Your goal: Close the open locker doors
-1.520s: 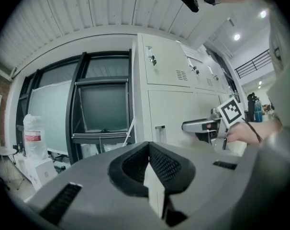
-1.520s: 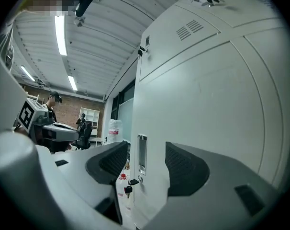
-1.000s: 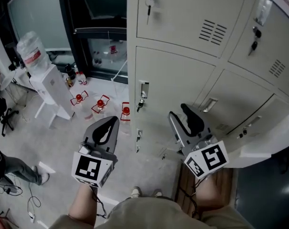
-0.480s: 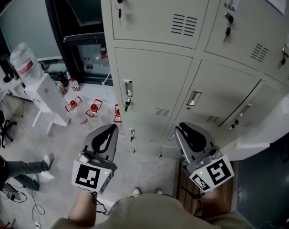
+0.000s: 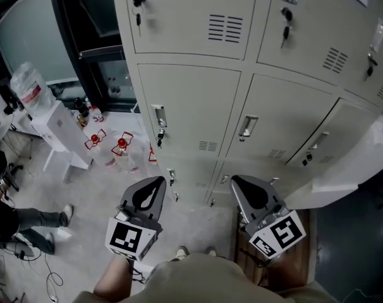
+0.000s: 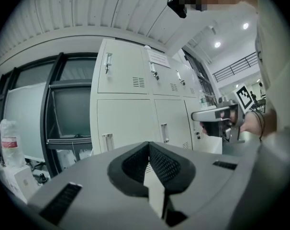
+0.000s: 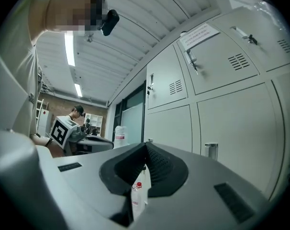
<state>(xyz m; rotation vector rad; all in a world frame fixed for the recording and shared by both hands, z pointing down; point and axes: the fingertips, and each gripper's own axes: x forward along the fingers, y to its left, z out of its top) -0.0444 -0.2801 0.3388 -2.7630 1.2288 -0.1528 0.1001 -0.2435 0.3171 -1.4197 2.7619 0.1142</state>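
- Two tongs: left tongs (image 5: 155, 185), right tongs (image 5: 242, 183).
- Three handled locker doors (image 5: 191, 106) (image 5: 280, 115) (image 5: 349, 122) across the middle row.
- One open locker door (image 5: 334, 175).
- Two red-capped bottles (image 5: 95, 145) (image 5: 122, 151) on the floor.
- One large water jug (image 5: 26, 87).

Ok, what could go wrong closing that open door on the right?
The open door juts out beside the right gripper, whose jaws are shut and empty; a push may glance off its edge. Keys hang from nearby locks and could snag. Bottles stand on the floor to your left, a trip hazard.
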